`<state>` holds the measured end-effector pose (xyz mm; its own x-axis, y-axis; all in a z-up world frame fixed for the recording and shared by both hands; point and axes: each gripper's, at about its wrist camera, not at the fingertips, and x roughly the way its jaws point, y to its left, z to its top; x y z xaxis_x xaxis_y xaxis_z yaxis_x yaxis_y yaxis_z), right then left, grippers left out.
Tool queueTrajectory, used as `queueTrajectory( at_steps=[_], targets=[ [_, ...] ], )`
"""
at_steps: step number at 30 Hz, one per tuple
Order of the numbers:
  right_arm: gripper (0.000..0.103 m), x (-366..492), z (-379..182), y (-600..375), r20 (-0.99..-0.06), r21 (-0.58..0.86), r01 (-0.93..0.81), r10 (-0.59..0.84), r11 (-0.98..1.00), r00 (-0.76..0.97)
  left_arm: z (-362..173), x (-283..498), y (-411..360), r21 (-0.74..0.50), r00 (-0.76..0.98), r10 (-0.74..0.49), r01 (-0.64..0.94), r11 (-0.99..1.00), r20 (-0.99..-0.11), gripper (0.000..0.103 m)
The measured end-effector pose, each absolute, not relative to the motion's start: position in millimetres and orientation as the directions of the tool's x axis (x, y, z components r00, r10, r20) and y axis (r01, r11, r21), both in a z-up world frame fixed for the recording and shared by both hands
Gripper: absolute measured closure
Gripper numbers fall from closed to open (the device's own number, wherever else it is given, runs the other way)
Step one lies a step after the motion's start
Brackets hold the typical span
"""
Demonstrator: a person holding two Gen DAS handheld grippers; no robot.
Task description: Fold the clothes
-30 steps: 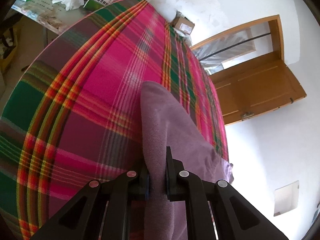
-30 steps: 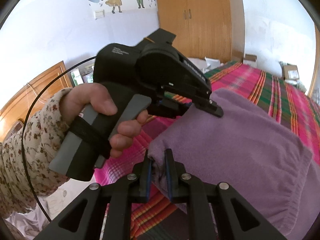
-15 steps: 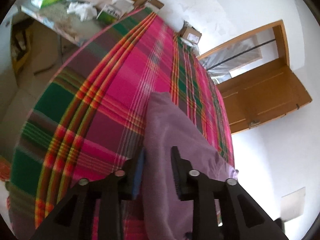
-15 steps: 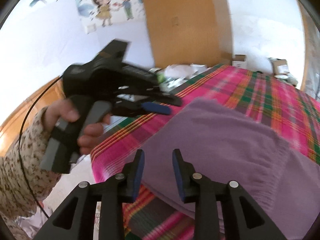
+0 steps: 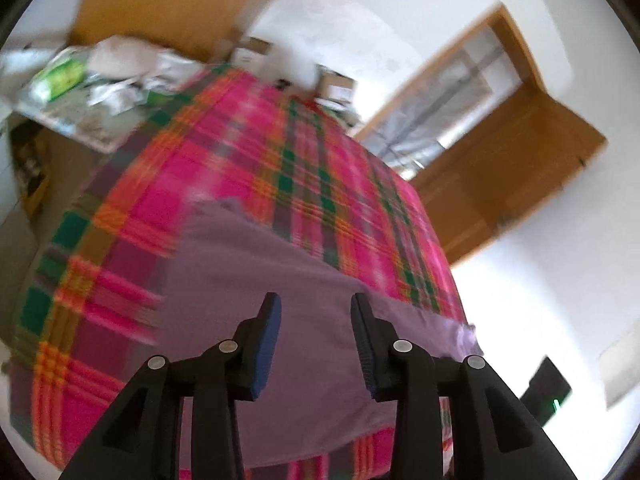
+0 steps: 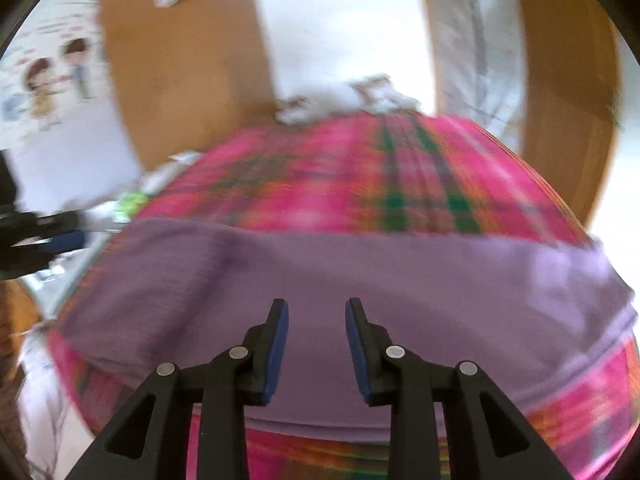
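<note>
Soft purple knitted garment (image 6: 360, 280) — lies flat in a folded band on pink-and-green plaid bedspread (image 5: 320, 168); limp, light, best taken at corners — left gripper (image 5: 316, 336) and right gripper (image 6: 316, 340) spread, empty.

home bedroom: plaid bedspread (image 5: 248, 152), wooden wardrobe (image 6: 180, 60).
</note>
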<state>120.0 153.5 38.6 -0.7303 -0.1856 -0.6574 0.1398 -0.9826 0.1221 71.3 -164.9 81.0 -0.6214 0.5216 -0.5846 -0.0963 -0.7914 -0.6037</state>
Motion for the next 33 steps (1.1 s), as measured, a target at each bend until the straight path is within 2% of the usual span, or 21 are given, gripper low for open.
queueTrajectory(
  at_steps=[4, 9, 15, 20, 26, 33],
  targets=[
    [0.073, 114, 21, 209, -0.698, 0.069, -0.015, -0.038, -0.997, -0.715, 72, 60, -111, -0.593, -0.53, 0.589, -0.189, -0.783, -0.61, 0.065],
    [0.073, 120, 15, 245, -0.701, 0.046, -0.081, 0.025, -0.996, -0.713, 61, 59, -54, -0.593, -0.407, 0.662, -0.3, -0.747, -0.629, 0.065],
    [0.073, 139, 14, 277, -0.683, -0.041, -0.14, 0.13, -0.989, -0.719, 47, 51, 1, -0.569, -0.318, 0.679, -0.377, -0.731, -0.662, 0.065],
    [0.073, 147, 16, 317, -0.678, -0.041, -0.245, 0.207, -0.969, -0.705, 29, 47, 38, -0.574, -0.236, 0.688, -0.406, -0.711, -0.686, 0.065],
    [0.073, 160, 29, 366, -0.643, 0.029, -0.369, 0.265, -0.929, -0.718, 13, 43, 66, -0.582, -0.182, 0.698, -0.431, -0.69, -0.693, 0.065],
    [0.071, 153, 25, 406, -0.663, 0.184, -0.417, 0.201, -0.89, -0.721, 8, 38, 80, -0.597, -0.167, 0.714, -0.441, -0.671, -0.68, 0.065]
  ],
)
